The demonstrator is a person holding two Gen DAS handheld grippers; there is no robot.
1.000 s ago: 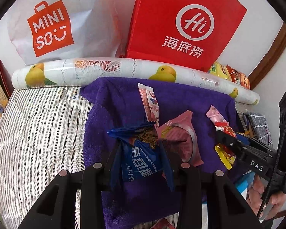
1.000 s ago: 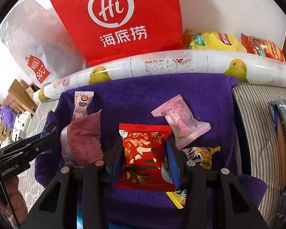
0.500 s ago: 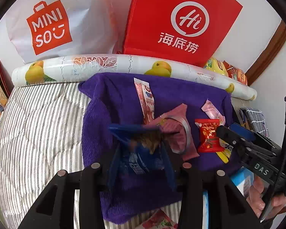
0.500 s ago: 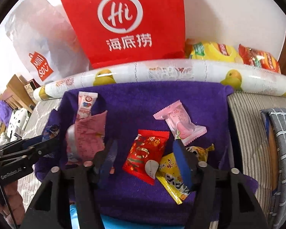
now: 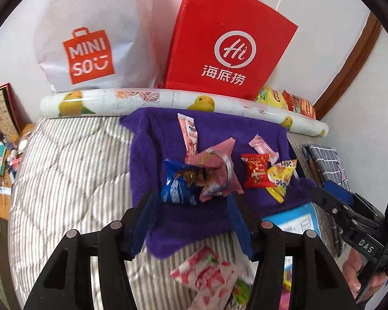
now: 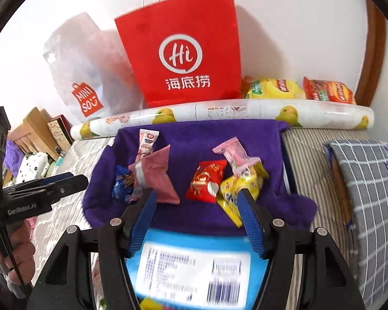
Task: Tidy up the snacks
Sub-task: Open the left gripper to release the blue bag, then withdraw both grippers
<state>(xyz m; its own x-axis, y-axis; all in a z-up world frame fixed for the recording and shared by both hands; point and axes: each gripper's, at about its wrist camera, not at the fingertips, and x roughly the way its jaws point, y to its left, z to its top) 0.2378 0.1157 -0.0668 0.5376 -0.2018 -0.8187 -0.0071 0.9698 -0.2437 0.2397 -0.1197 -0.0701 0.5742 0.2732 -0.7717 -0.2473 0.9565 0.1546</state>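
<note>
A purple towel (image 5: 165, 134) (image 6: 199, 144) lies on the striped bed with several snacks on it: a blue packet (image 5: 177, 183) (image 6: 120, 183), a dusty pink pouch (image 5: 214, 165) (image 6: 157, 178), a long pink-white bar (image 5: 188, 131) (image 6: 147, 142), a red packet (image 5: 254, 169) (image 6: 207, 180), a yellow packet (image 5: 282, 175) (image 6: 240, 186) and a pale pink candy pack (image 5: 262, 147) (image 6: 235, 155). My left gripper (image 5: 192, 201) is open and empty, just short of the blue packet. My right gripper (image 6: 196, 199) is open and empty, short of the red packet.
A red Haidilao bag (image 5: 230, 41) (image 6: 183, 49) and a white Miniso bag (image 5: 90, 38) stand behind a duck-print roll (image 5: 152, 98). Chip bags (image 6: 300, 90) lie back right. A blue box (image 6: 194, 266) and a pink-white packet (image 5: 207, 273) lie near me. Folded checked cloth (image 6: 370, 180) lies right.
Both grippers have let go: the left dropped the blue packet, the right dropped the red packet, both onto the towel. Both grippers have pulled back and up.
</note>
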